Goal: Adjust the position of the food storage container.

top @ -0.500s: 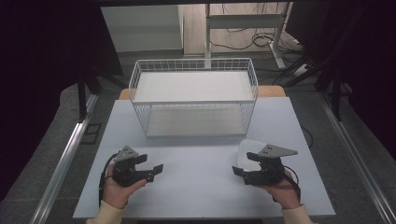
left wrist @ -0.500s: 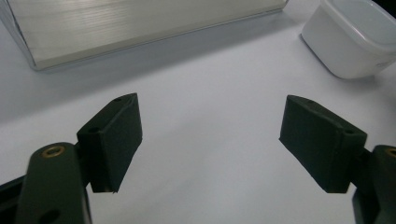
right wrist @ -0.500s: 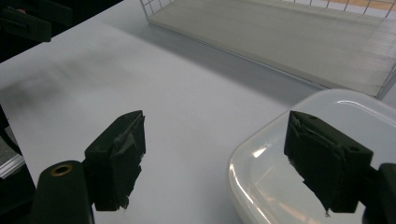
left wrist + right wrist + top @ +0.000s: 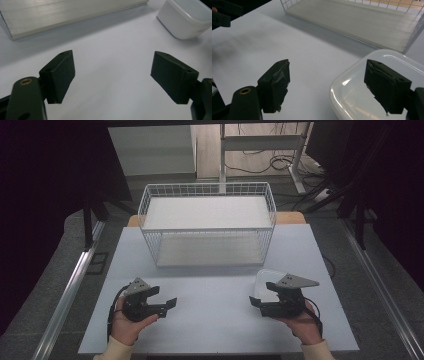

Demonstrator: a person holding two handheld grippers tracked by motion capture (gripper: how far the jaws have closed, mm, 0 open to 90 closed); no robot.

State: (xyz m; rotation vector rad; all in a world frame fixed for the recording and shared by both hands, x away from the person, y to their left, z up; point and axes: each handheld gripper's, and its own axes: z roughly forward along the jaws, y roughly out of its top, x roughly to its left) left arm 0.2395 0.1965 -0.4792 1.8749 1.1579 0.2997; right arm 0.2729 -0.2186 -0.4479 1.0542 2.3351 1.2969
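Beside the white container (image 4: 265, 281), right claw (image 4: 256, 302) spread as before, left claw (image 4: 169, 304) too.

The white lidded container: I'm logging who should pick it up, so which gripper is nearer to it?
Right. The right gripper hangs at the white container, its jaws open over the near edge. The left gripper is across the table, well apart from it.

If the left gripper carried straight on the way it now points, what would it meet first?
Probably bare table: the left gripper, jaws open, looks down on it. The white container lies off to one side and the wire basket to the other, so it may pass between them, though depth is unclear.
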